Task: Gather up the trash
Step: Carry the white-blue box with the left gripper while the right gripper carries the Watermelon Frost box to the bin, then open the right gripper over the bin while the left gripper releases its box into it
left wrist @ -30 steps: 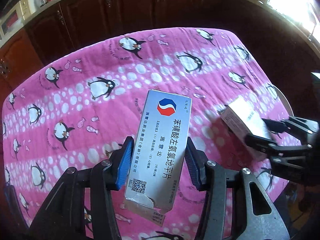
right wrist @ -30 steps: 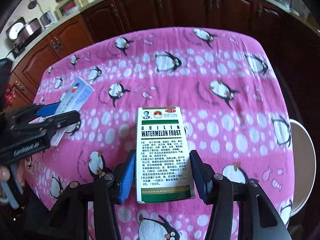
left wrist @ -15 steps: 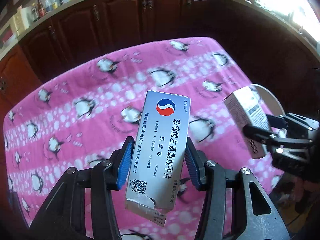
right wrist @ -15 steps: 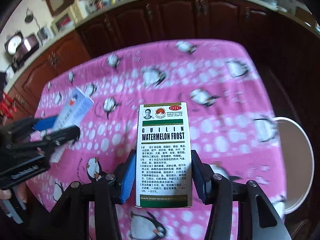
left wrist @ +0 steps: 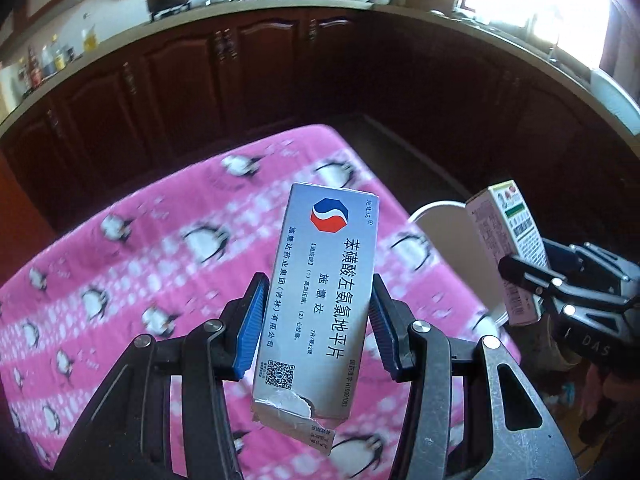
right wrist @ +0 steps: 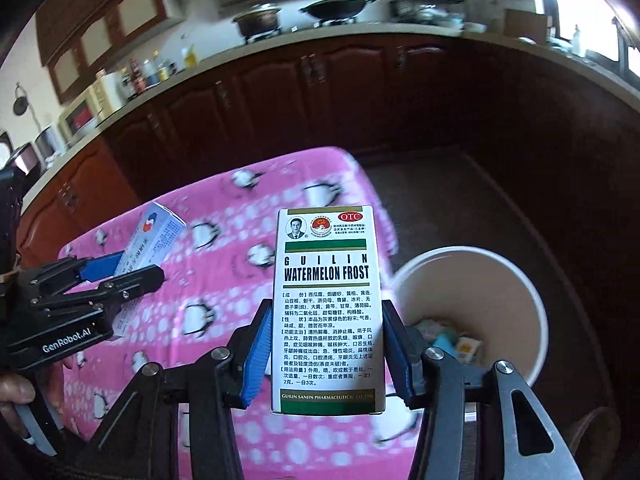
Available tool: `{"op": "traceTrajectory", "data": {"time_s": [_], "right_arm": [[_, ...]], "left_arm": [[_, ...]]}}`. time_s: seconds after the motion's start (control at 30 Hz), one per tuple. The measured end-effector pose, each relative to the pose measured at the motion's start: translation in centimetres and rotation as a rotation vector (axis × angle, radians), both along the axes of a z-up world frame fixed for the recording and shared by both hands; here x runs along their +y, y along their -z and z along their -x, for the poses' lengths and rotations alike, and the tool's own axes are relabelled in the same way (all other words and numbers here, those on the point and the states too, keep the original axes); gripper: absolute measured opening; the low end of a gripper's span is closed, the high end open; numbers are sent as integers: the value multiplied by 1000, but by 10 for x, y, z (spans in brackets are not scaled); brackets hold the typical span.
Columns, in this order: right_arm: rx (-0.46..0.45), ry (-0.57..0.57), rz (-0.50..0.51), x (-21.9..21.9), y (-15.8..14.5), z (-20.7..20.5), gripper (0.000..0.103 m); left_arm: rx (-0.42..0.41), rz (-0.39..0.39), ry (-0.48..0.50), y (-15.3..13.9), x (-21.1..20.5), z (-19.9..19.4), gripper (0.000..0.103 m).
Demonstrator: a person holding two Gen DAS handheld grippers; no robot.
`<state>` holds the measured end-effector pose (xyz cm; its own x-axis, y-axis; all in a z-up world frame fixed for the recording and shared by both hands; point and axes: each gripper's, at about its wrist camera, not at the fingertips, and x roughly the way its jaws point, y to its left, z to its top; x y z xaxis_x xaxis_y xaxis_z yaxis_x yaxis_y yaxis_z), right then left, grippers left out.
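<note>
- Carrying trash off the table: the left gripper [left wrist: 316, 324] is clamped, blue pads on both long edges, on a silver-blue medicine box [left wrist: 322, 300] with a torn lower flap, held clear above the pink penguin tablecloth [left wrist: 132, 264].
- Gripped the same way in the right gripper [right wrist: 326, 350], jaws about half closed against its sides, a white-and-green Watermelon Frost box [right wrist: 328, 304] stands upright in the air, near the table's right edge.
- Waiting on the floor just right of the table is a white bin [right wrist: 532, 308], its mouth open, with a few scraps already at the bottom.
- By my reading, the pick-up is done for both boxes and the carry to the bin is in hand; neither box is yet over the rim.
- Next, each box wants bringing above the bin's mouth, right one first since it is closer, then the jaws spread so it drops inside without catching the rim.
</note>
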<state>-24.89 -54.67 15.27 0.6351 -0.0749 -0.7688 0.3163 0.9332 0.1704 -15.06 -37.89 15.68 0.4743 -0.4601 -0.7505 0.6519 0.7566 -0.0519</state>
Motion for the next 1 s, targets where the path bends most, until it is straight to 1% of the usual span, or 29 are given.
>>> {"op": "traceTrajectory", "data": {"time_s": [0.2,0.43,0.57,0.67,0.83,0.9,1.0], "right_arm": [[9,80,9,-38,0,22,49],[41,170,-1,-83,17,45,49],[77,214,-27,-107,36,57,49],[120,242,-62,-124,58,60,49],[172,267,-110,-135,88,57,49],[180,283,-143,-140,99,55,49],[195,296,-166,-147,110,51,49]], "left_arm": [[-8,5,60,-7,-46,1,47],[30,-7,129,8,-101,4,47],[72,-18,173,25,-129,6,47],[121,-18,197,40,-145,5,47],[202,-3,220,61,-165,2,47],[215,-2,217,67,-171,0,47],[232,1,222,74,-176,-2,47]]}}
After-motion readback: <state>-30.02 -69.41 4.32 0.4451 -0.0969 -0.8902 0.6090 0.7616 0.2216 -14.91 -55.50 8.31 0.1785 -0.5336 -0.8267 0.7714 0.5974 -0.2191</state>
